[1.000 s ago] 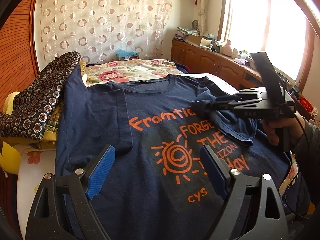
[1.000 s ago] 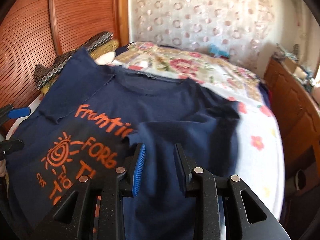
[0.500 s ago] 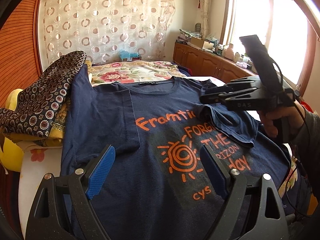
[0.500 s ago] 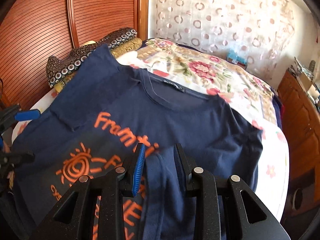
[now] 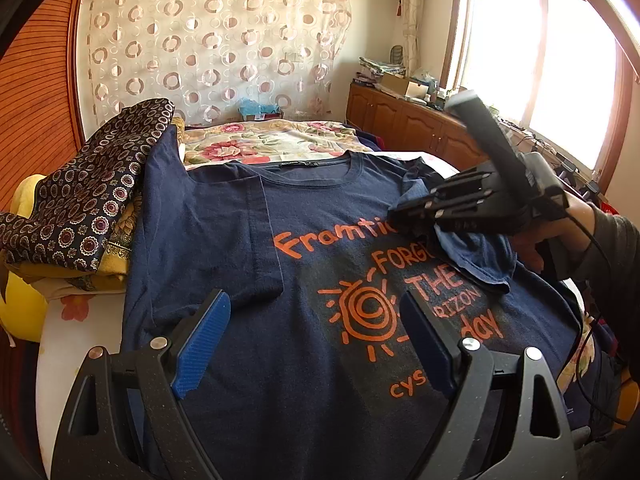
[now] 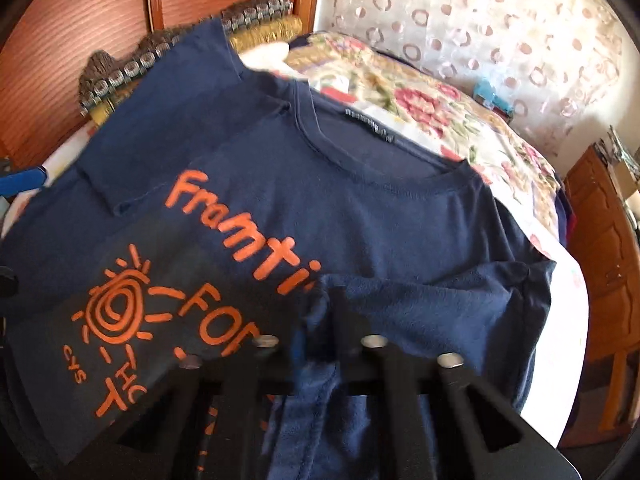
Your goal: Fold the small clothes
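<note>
A navy T-shirt (image 5: 312,264) with orange print lies face up on the bed; it also shows in the right wrist view (image 6: 360,216). Its left sleeve (image 5: 224,236) is folded in over the chest. My left gripper (image 5: 316,336) is open and empty, low over the shirt's lower front. My right gripper (image 5: 400,216) is shut on the right sleeve (image 5: 476,256), holding it over the printed chest. In the right wrist view that sleeve (image 6: 420,312) drapes over the closed fingers (image 6: 344,312).
A pile of patterned dark and yellow fabrics (image 5: 80,208) lies at the shirt's left. A floral bedspread (image 5: 272,144) covers the bed behind. Wooden cabinets (image 5: 412,124) stand under the window at right. A wooden panel (image 6: 120,12) backs the pile.
My right gripper has carried the right sleeve inward over the print and tilted down toward the shirt, its fingers closing tight. My left gripper has stayed open and backed off slightly.
</note>
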The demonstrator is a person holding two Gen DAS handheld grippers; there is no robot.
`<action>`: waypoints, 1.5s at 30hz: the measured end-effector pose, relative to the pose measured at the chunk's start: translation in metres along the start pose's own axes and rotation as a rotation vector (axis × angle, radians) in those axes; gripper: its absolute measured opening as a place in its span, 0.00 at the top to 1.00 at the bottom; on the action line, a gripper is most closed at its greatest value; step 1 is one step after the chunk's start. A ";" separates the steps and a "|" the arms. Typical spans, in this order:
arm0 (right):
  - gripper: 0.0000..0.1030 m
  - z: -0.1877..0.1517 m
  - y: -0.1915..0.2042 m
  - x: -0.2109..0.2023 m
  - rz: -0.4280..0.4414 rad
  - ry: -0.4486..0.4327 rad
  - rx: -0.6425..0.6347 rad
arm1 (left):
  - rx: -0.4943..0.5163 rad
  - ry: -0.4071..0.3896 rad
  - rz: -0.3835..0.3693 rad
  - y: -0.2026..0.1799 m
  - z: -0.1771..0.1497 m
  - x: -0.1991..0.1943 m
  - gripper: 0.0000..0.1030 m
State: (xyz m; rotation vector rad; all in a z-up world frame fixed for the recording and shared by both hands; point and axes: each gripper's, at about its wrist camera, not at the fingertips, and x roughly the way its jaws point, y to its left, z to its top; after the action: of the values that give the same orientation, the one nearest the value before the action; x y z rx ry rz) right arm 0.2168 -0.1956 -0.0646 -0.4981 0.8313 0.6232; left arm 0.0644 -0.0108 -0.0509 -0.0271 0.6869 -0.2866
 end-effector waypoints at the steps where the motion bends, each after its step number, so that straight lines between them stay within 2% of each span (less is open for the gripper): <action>1: 0.94 0.001 -0.003 -0.005 0.017 -0.034 0.023 | 0.000 0.000 0.001 0.000 0.000 0.000 0.15; 4: 0.94 0.002 -0.018 -0.024 0.102 -0.166 0.131 | 0.003 0.002 0.003 0.000 0.000 0.000 0.15; 6: 0.85 0.001 -0.028 -0.032 0.135 -0.211 0.189 | 0.004 0.004 0.004 0.001 0.000 0.001 0.15; 7: 0.76 0.002 -0.030 -0.032 0.134 -0.204 0.191 | 0.003 0.005 0.005 0.001 0.000 0.001 0.15; 13: 0.66 0.002 -0.039 -0.029 0.066 -0.149 0.186 | 0.005 0.006 0.011 0.001 0.002 0.002 0.15; 17: 0.65 -0.005 -0.047 -0.033 0.002 -0.144 0.207 | 0.004 0.005 0.019 0.003 0.004 0.003 0.15; 24: 0.65 -0.016 -0.061 -0.037 -0.028 -0.141 0.250 | 0.001 0.006 0.031 0.006 0.004 0.004 0.15; 29: 0.47 -0.022 -0.073 -0.038 -0.053 -0.151 0.296 | 0.007 0.002 0.040 0.011 0.008 0.007 0.15; 37: 0.47 -0.033 -0.101 -0.025 -0.153 -0.102 0.341 | 0.072 -0.002 0.115 0.039 0.045 0.021 0.15; 45: 0.47 -0.035 -0.123 -0.021 -0.160 -0.113 0.387 | 0.056 0.010 0.107 0.079 0.090 0.041 0.35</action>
State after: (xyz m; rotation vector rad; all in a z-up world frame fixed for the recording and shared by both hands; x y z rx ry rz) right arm 0.2711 -0.3122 -0.0483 -0.1722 0.7734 0.3278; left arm 0.1706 0.0474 -0.0162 0.0645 0.6874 -0.2028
